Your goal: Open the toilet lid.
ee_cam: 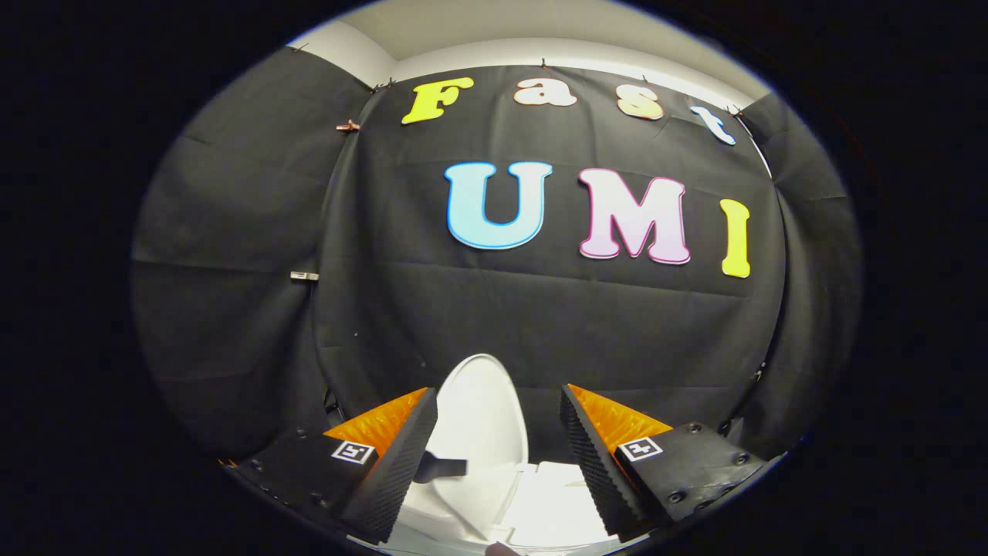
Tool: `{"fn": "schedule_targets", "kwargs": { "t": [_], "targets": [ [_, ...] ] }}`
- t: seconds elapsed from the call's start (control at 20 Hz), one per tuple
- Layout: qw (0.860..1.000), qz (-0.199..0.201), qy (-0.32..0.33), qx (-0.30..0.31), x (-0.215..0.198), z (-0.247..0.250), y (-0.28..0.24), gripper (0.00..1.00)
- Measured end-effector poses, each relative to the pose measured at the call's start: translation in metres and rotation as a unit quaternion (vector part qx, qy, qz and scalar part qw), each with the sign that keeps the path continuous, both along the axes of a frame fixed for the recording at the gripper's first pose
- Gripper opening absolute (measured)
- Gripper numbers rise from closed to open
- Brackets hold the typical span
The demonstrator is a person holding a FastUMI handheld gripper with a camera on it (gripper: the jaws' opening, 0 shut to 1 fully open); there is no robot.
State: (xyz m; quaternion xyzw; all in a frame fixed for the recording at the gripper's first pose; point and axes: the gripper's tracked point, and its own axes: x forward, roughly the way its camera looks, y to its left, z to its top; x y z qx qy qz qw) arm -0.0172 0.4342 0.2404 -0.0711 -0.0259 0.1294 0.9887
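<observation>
— Where are we with the gripper [498, 444]?

— We see it released, its two fingers [401, 463] spread wide apart with nothing pressed between them. One finger stands to each side of the toilet [540, 510], and neither seems to touch it, though we cannot be fully sure at the inner edge of the left one.

— And the toilet lid [478, 417]?

— We find it just ahead of the fingers, in the gap between them but closer to the left one. It is white, oval, and stands raised, nearly upright, with its rounded top edge against the black cloth wall [540, 324] behind. Below it we make out the white body of the toilet, bright and partly washed out by the light, so we cannot tell the seat from the rim.

— Anything else near it?

— We notice a small dark tab [444, 467] just beside the left finger's inner face, lying over the lower part of the lid. We cannot tell what it belongs to. Above the cloth we see a strip of pale ceiling [540, 31].
</observation>
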Motion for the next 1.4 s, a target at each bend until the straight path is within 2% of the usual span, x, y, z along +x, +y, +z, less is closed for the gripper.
{"fn": "schedule_targets", "kwargs": {
  "t": [0.3, 0.6, 1.0, 1.15, 1.3, 1.4],
  "targets": [
    [0.999, -0.033, -0.031, 0.015, 0.014, 0.027, -0.098, 0.98],
    [0.997, -0.069, -0.028, 0.016, 0.034, 0.020, -0.176, 0.98],
    [0.996, -0.075, -0.040, 0.008, 0.040, 0.005, -0.258, 0.98],
    [0.996, -0.072, -0.040, 0.034, 0.032, -0.004, -0.280, 0.98],
    [0.994, -0.086, -0.052, 0.042, 0.033, -0.001, -0.302, 0.98],
    [0.994, -0.083, -0.044, 0.050, 0.036, -0.003, -0.303, 0.98]
  ]
}}
